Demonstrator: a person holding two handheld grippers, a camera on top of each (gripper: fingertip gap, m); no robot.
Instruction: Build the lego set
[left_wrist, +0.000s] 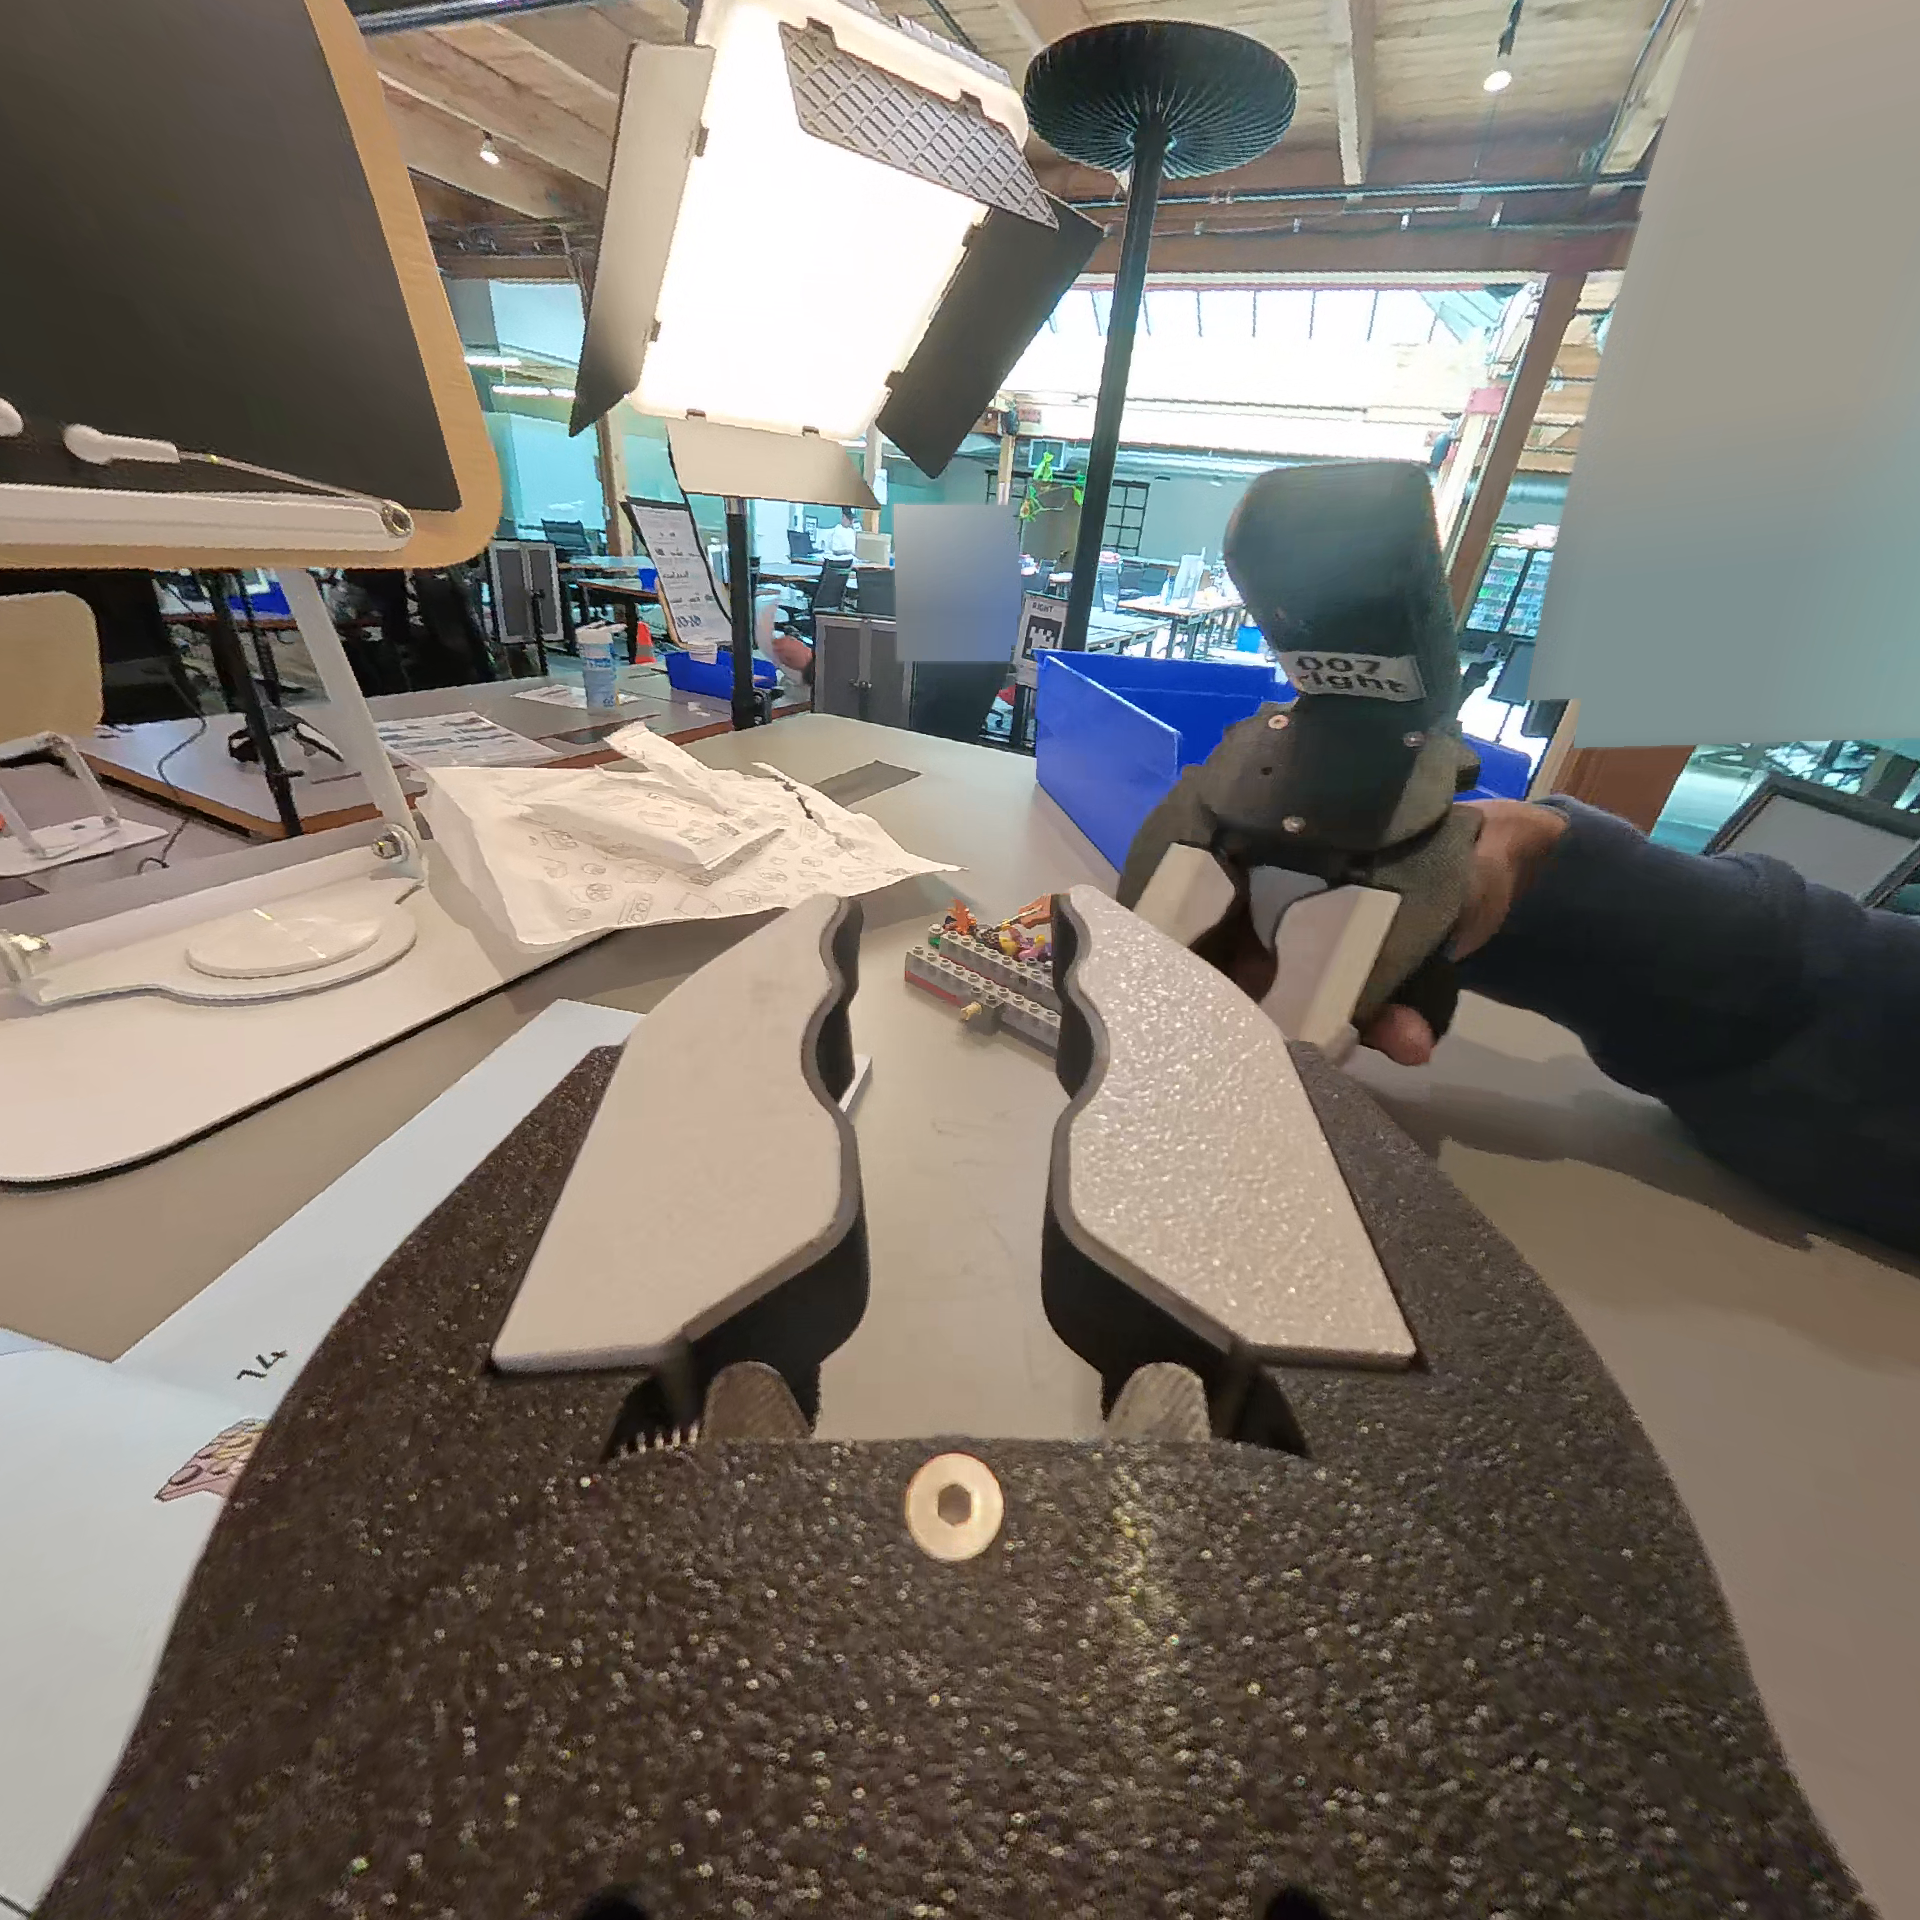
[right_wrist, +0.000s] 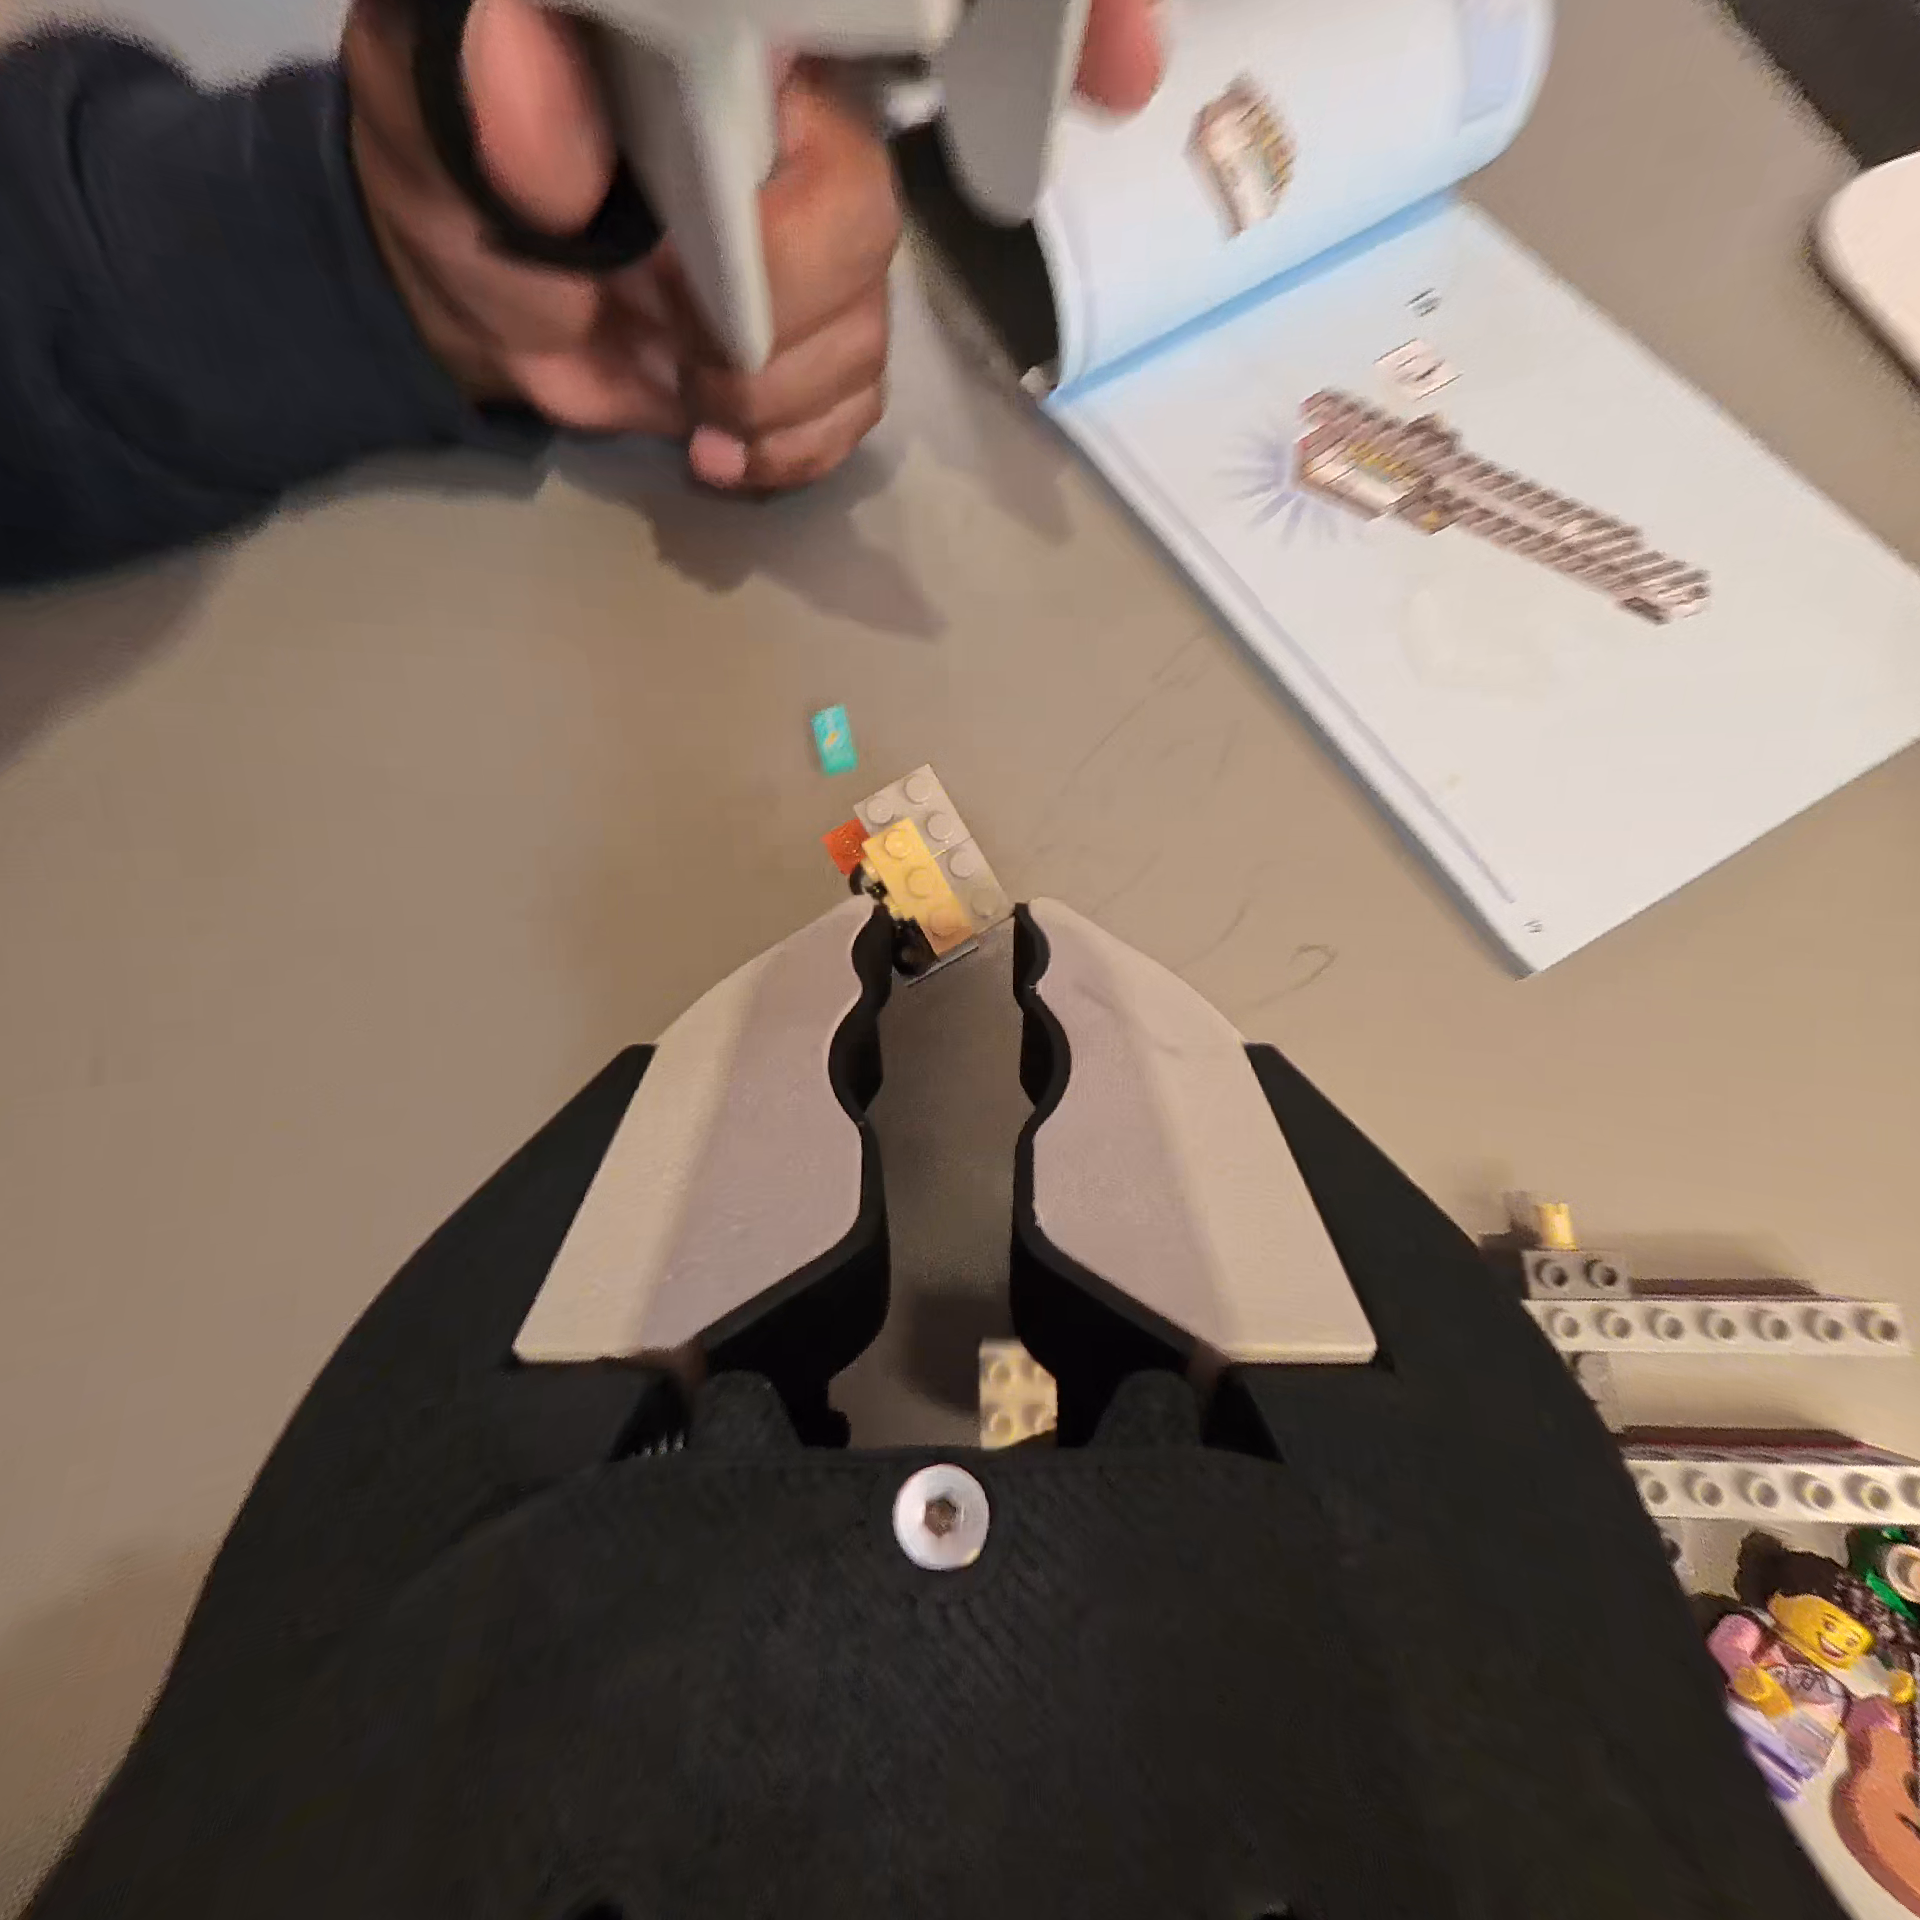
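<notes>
Glossy plastic bricks (right_wrist: 928, 865), matt table (right_wrist: 416, 831)

A small brick cluster (right_wrist: 925, 873), grey plate topped by a yellow-tan strip with a red bit and black part at its side, sits at the right claw (right_wrist: 951, 920) tips, the gap wider than it. A teal tile (right_wrist: 834, 741) lies just beyond on the surface (right_wrist: 416, 831).

Crumpled white printed paper bag (left_wrist: 665, 831) is lying on the grey table (left_wrist: 966, 1195), next to a white stand base (left_wrist: 281, 940). Blue bin (left_wrist: 1117, 732) is sitting at the far edge. Lit panel lamp (left_wrist: 800, 239) is hanging overhead. Open light-blue instruction booklet (right_wrist: 1507, 582) is lying flat. Small teal tile (right_wrist: 834, 740) is sitting apart on the table.
</notes>
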